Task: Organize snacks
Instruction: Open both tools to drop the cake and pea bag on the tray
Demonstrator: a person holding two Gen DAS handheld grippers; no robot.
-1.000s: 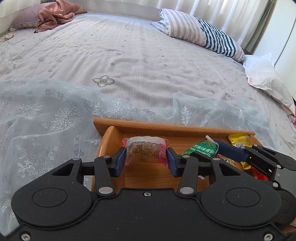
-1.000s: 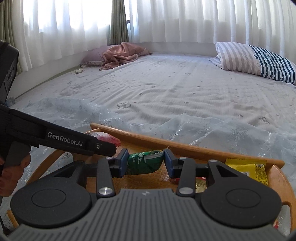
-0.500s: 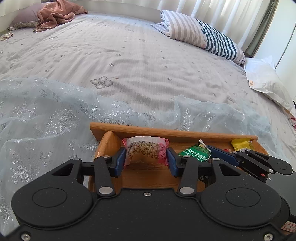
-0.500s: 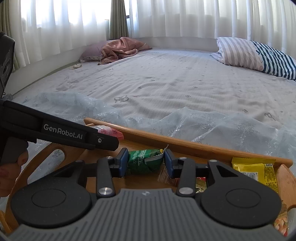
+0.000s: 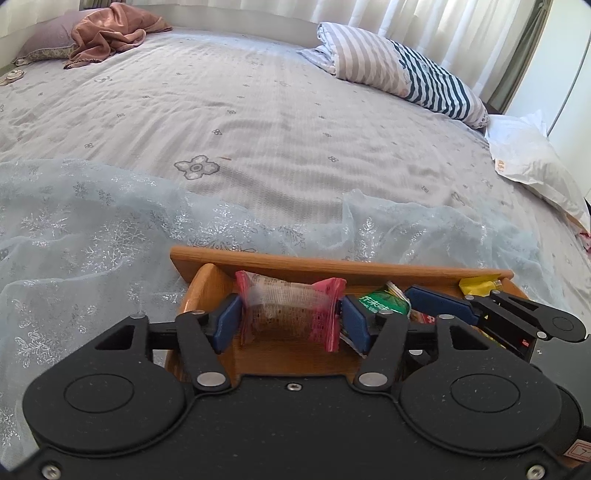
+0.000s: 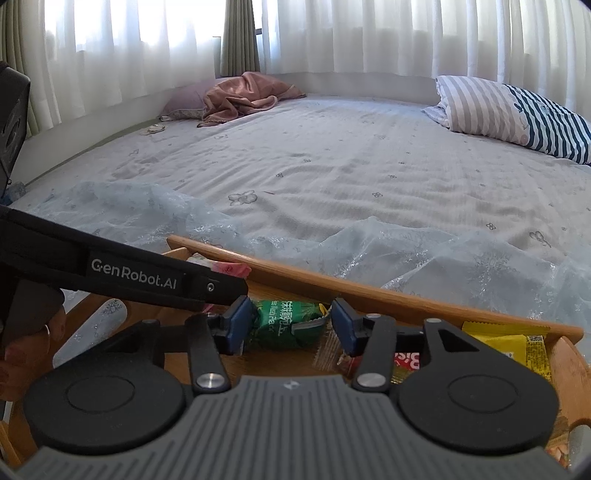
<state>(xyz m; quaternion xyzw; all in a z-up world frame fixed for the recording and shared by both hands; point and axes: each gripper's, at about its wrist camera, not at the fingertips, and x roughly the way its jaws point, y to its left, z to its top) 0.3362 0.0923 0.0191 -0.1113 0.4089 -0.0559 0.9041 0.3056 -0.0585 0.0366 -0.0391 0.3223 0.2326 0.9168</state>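
A wooden tray (image 5: 332,264) (image 6: 369,291) sits on the bed. Over its left end my left gripper (image 5: 291,325) is opening. A clear snack packet with red ends (image 5: 291,310) sits blurred between its blue pads at full width, no longer squeezed. In the right wrist view that gripper shows as a black arm (image 6: 133,275), with the packet's red end (image 6: 232,269) behind it. My right gripper (image 6: 290,326) is opening too. A green snack packet (image 6: 286,323) (image 5: 384,301) lies in the tray between its pads, with a gap at the right pad. A yellow packet (image 6: 509,343) (image 5: 480,286) lies at the tray's right end.
A sheer pale-blue cloth with snowflakes (image 5: 92,236) lies under and around the tray. Further packets (image 6: 406,360) lie under the right gripper. A striped pillow (image 5: 406,81), a brown blanket (image 5: 107,35) and a white bag (image 5: 528,162) lie farther off. A person's hand (image 6: 22,350) holds the left gripper.
Both grippers' jaws have spread wider. The red-ended packet has sprung out to full width between the left pads. The green packet has come free of the right gripper's right pad.
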